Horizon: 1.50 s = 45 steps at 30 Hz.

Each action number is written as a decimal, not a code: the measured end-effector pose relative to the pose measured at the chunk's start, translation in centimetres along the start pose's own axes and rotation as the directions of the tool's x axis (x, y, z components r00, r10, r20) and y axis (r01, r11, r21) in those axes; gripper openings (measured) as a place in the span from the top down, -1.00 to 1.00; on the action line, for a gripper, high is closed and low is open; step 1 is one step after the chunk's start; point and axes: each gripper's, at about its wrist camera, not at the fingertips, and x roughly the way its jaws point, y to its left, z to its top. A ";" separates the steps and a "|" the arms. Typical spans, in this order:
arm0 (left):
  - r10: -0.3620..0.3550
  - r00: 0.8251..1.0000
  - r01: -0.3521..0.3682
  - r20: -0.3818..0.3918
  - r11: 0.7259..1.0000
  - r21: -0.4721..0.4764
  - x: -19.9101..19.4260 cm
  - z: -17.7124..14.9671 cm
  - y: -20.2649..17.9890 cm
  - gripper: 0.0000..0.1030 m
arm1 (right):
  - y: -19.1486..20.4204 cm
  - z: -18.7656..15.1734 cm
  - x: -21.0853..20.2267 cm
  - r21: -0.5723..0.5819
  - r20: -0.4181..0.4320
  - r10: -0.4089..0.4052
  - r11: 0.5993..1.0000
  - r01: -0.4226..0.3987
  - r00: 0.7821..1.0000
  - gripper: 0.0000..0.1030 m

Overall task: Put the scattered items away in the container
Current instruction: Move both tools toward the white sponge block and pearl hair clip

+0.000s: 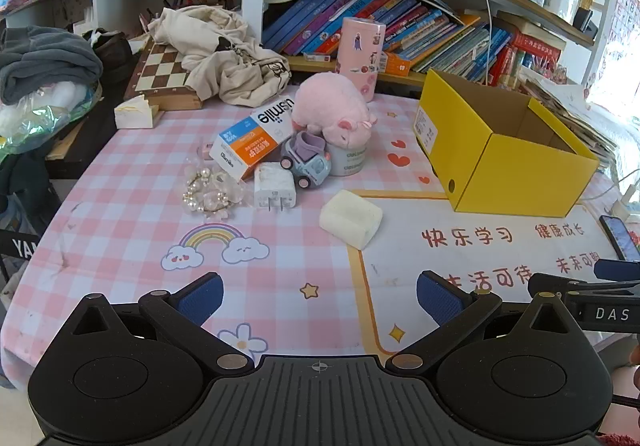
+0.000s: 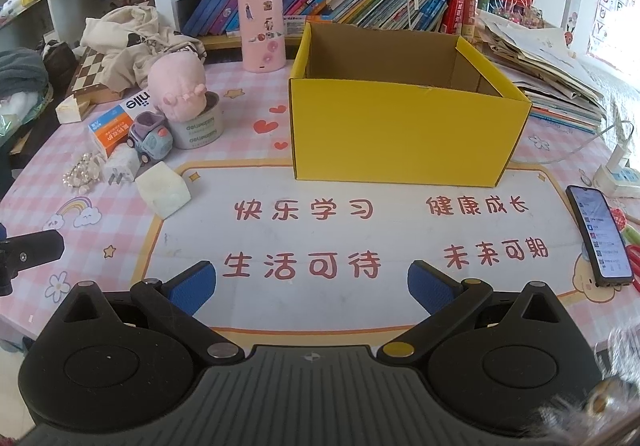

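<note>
Spread to the widest, holding nothing: left gripper point(image 1: 320, 296) and right gripper point(image 2: 312, 286), both hovering above the pink checked tablecloth point(image 1: 132, 213), blue pads touching no object.

Straight ahead of the right gripper, across an open stretch of printed mat point(image 2: 360, 230): yellow cardboard box point(image 2: 404, 133), open-topped, nothing visible inside from this angle. Seen from the left gripper, the same box ahead and to the right.

Ahead of the left gripper, past bare cloth: a pale soap-like block point(image 1: 351, 218) nearest, lying apart from the rest. Beyond it, crowded close together, a white charger plug point(image 1: 275, 187), pearl hair tie point(image 1: 210, 191), orange-and-white usmile box point(image 1: 250, 143), small toy car point(image 1: 306, 159) and pink plush pig point(image 1: 334, 109) resting on a round tin point(image 1: 347, 161).

Far right of the right gripper, near the table edge: a phone point(image 2: 602, 236) lying face up, a white power strip point(image 2: 618, 175) just beyond.

Behind the clutter: tall pink canister point(image 1: 360, 55), chessboard point(image 1: 162, 71) under crumpled cream cloth point(image 1: 224, 49), leaning books point(image 1: 400, 29) on the shelf.
</note>
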 end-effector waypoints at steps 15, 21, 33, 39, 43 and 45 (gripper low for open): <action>-0.009 1.000 0.009 -0.016 1.000 0.004 0.5 0.6 -0.2 -1.00 | 0.1 0.2 0.3 -0.003 -0.008 -0.004 1.000 0.004 1.000 -1.00; -0.013 1.000 0.013 -0.020 1.000 0.008 0.5 0.6 -0.3 -1.00 | -0.1 0.2 0.4 0.001 -0.010 -0.004 1.000 0.004 1.000 -1.00; -0.024 0.999 0.024 -0.023 1.000 -0.001 0.5 0.6 -0.2 -1.00 | 0.5 0.2 0.2 -0.020 -0.004 0.015 1.000 -0.015 1.000 -1.00; -0.040 0.999 0.040 -0.030 0.999 0.004 0.5 0.5 -0.3 -1.00 | 0.5 0.2 0.0 -0.027 0.005 0.013 1.000 -0.013 1.000 -1.00; -0.058 0.998 0.058 -0.020 0.998 0.017 0.2 0.5 -0.5 -1.00 | 0.6 0.2 0.0 -0.029 0.006 0.016 0.999 -0.016 1.000 -1.00; -0.066 0.998 0.066 -0.014 0.998 0.020 0.1 0.6 -0.6 -1.00 | 0.6 0.3 -0.1 -0.037 0.010 0.024 0.999 -0.024 1.000 -1.00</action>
